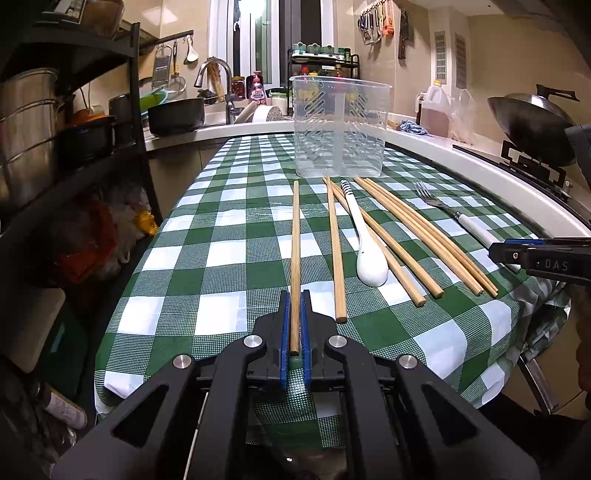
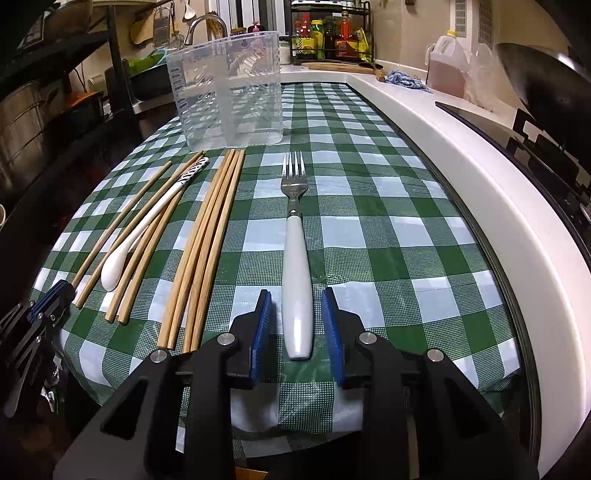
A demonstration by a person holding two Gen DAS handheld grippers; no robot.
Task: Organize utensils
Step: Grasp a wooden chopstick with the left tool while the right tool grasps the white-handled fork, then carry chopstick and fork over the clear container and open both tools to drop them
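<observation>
My left gripper (image 1: pixel 294 295) is shut on the near end of a wooden chopstick (image 1: pixel 295 251) that lies on the green checked tablecloth (image 1: pixel 221 258). Several more chopsticks (image 1: pixel 406 236) and a white ceramic spoon (image 1: pixel 365 240) lie to its right. A clear plastic utensil holder (image 1: pixel 340 125) stands upright at the far end and looks empty. My right gripper (image 2: pixel 297 295) is open, its blue pads (image 2: pixel 263 317) on either side of the white handle of a fork (image 2: pixel 297 273), not touching it. The holder (image 2: pixel 229 88), the spoon (image 2: pixel 122 254) and the chopsticks (image 2: pixel 207 251) also show there.
A white counter edge (image 2: pixel 461 177) runs along the right, with a stove and wok (image 1: pixel 532 122) beyond. An oil jug (image 1: pixel 436 110) and a spice rack (image 2: pixel 328 33) stand at the back. A sink (image 1: pixel 218 92) and dark shelving with pots (image 1: pixel 55 110) are on the left.
</observation>
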